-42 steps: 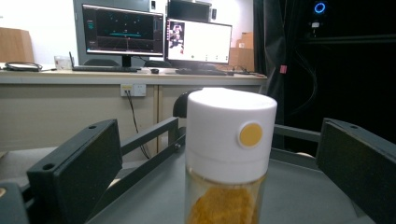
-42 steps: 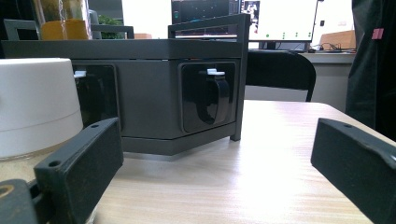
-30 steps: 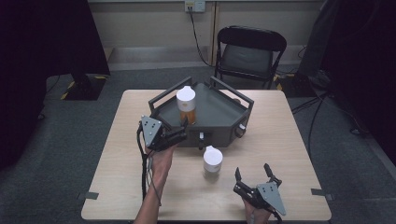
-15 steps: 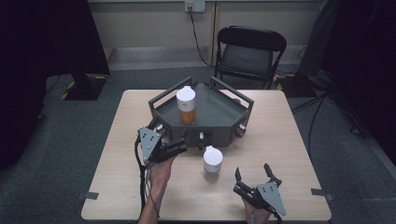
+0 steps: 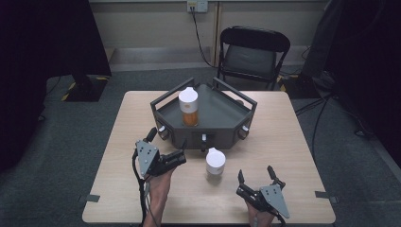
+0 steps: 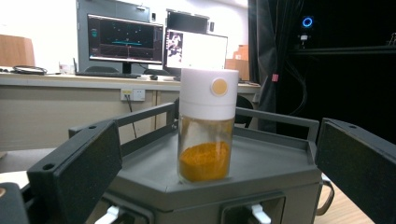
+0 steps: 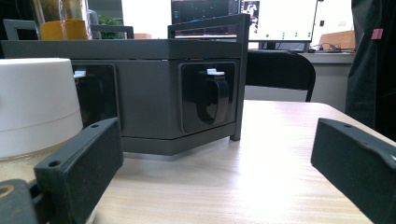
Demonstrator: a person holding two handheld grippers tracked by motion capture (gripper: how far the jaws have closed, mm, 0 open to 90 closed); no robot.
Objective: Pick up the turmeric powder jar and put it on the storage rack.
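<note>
A: Where are the jars?

B: The orange-filled jar (image 5: 188, 107) stands upright in the grey tray (image 5: 222, 116) near its left rail; the white-capped jar (image 5: 215, 162) stands on the table (image 5: 293, 142), just before the tray's front edge.

A: And the grippers?

B: Left gripper (image 5: 166, 150) spread, empty, near the tray's front-left corner. Right gripper (image 5: 257, 175) spread, empty, by the table's near edge.

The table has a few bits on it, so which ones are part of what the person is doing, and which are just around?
Part of the job:
- orange-filled jar standing on the grey tray
- second white-capped jar on the table
- left gripper and right gripper, both with jaws apart

Just around:
- folding chair
- wall socket
- monitors
</note>
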